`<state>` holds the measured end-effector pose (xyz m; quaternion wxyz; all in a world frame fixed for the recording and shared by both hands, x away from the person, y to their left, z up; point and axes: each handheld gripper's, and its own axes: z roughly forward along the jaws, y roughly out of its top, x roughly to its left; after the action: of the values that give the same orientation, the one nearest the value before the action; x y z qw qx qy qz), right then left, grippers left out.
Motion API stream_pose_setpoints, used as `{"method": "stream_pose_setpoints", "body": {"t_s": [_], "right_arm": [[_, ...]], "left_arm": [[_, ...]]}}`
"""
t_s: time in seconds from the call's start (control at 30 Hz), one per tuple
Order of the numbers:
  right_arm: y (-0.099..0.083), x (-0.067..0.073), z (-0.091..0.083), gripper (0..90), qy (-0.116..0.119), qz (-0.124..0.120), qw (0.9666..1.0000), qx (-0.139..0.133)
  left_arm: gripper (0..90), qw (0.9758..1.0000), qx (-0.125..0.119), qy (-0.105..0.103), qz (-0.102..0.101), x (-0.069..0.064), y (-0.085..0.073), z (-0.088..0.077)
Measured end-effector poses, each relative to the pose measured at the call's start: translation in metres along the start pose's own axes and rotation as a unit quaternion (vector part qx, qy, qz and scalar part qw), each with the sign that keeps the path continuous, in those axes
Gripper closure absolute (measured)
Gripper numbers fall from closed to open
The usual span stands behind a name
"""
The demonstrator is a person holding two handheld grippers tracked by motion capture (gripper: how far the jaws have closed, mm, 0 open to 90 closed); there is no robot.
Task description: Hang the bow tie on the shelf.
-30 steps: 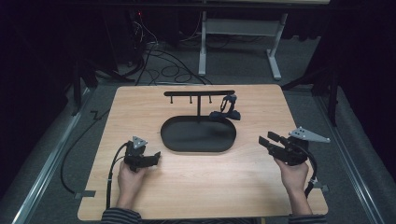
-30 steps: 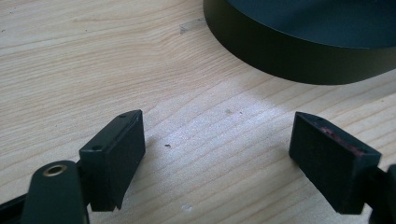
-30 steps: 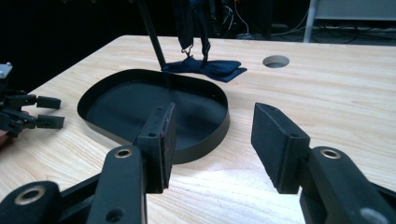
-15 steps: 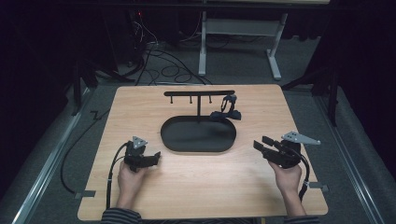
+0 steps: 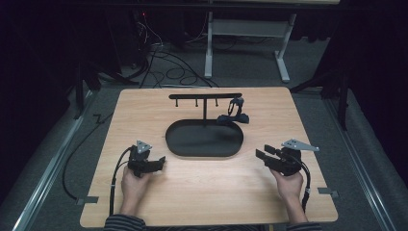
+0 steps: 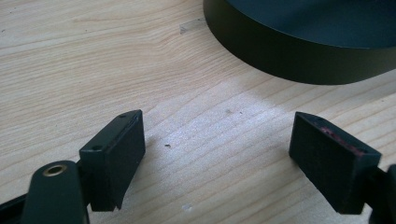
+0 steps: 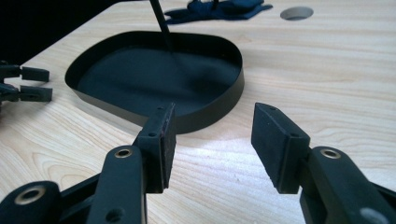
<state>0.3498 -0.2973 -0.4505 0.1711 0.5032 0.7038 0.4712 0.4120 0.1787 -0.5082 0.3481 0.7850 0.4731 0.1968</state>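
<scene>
Black oval tray [image 5: 204, 139] with hanger stand on the surface, a dark strap [image 5: 234, 115] draped beside its far right rim, untouched; left hand-held gripper [image 5: 159, 162] and right hand-held gripper [image 5: 262, 154] were held agape and empty flanking the tray, no work judged begun.

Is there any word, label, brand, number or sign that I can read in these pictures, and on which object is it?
None: the tray, stand, table, left gripper and right gripper bear no readable text.
</scene>
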Motion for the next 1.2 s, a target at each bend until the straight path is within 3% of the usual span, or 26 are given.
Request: {"method": "stream_pose_setpoints", "body": {"t_s": [0.77,0.9,1.2], "right_arm": [[-0.019,0.004,0.037,51.2,-0.036,-0.029,0.9973,0.056],[-0.021,0.003,0.041,52.2,-0.048,-0.025,0.9968,0.059],[-0.025,0.003,0.052,47.7,-0.078,-0.045,0.9924,0.083]], "left_arm": [[18.9,1.0000,0.000,0.000,0.000,0.000,0.000,0.000],[18.8,1.0000,0.000,0.000,0.000,0.000,0.000,0.000],[18.9,1.0000,0.000,0.000,0.000,0.000,0.000,0.000]]}}
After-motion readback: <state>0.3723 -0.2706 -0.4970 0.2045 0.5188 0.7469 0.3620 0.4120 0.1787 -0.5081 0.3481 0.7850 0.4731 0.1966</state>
